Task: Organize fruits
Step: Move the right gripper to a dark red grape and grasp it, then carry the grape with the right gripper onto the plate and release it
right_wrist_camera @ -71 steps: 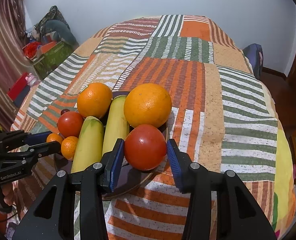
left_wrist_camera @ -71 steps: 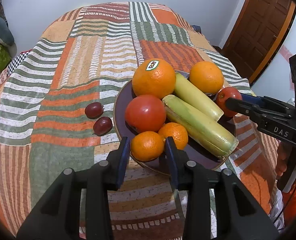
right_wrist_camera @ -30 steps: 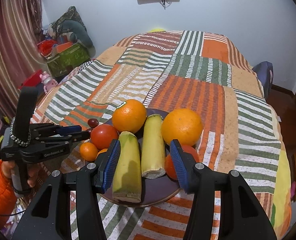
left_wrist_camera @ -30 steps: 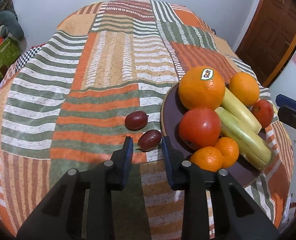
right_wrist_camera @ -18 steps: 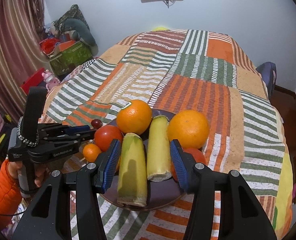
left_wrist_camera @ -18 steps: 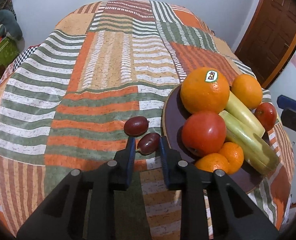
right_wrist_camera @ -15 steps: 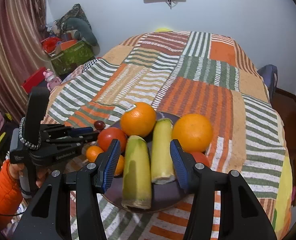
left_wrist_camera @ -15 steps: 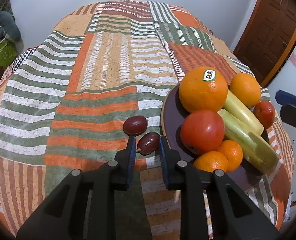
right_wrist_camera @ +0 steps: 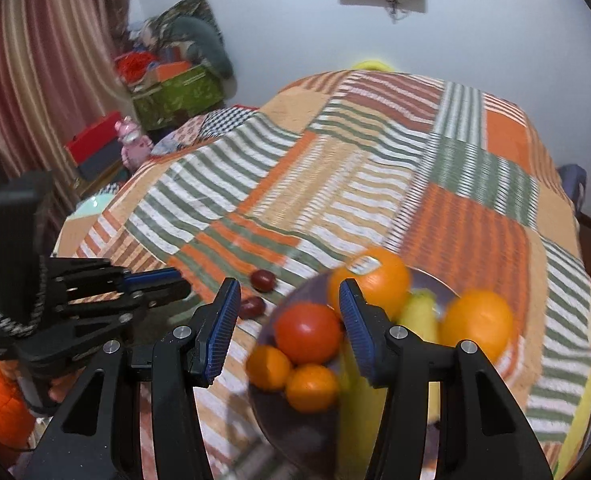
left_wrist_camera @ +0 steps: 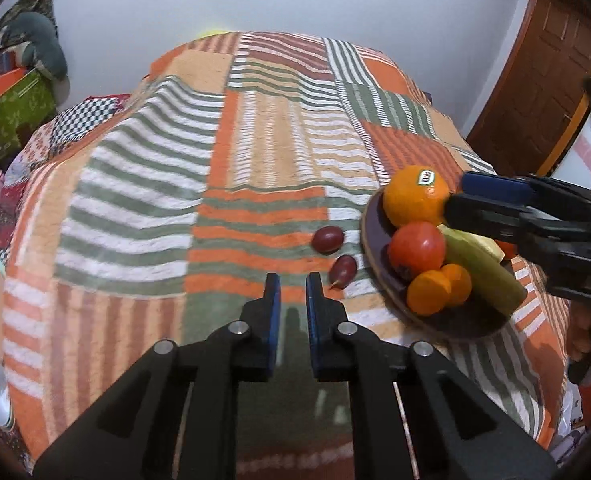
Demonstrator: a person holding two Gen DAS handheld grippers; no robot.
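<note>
Bedspread [left_wrist_camera: 255,152] bare leftward; grapes [left_wrist_camera: 327,239] beside plate [left_wrist_camera: 369,240] rim

A plate [left_wrist_camera: 371,236] is set on the bedspread [left_wrist_camera: 167,184], toward its right side. On the plate, a large orange [left_wrist_camera: 413,196] lies at the back, a tomato [left_wrist_camera: 416,249] before it, and two small oranges [left_wrist_camera: 439,288] nearest the front; two corn cobs [left_wrist_camera: 483,272] are laid to their right. Two grapes [left_wrist_camera: 335,254] rest on the bedspread just left of the plate, apart from its rim. A box [right_wrist_camera: 179,92] is seen beyond the bed's left edge.
</note>
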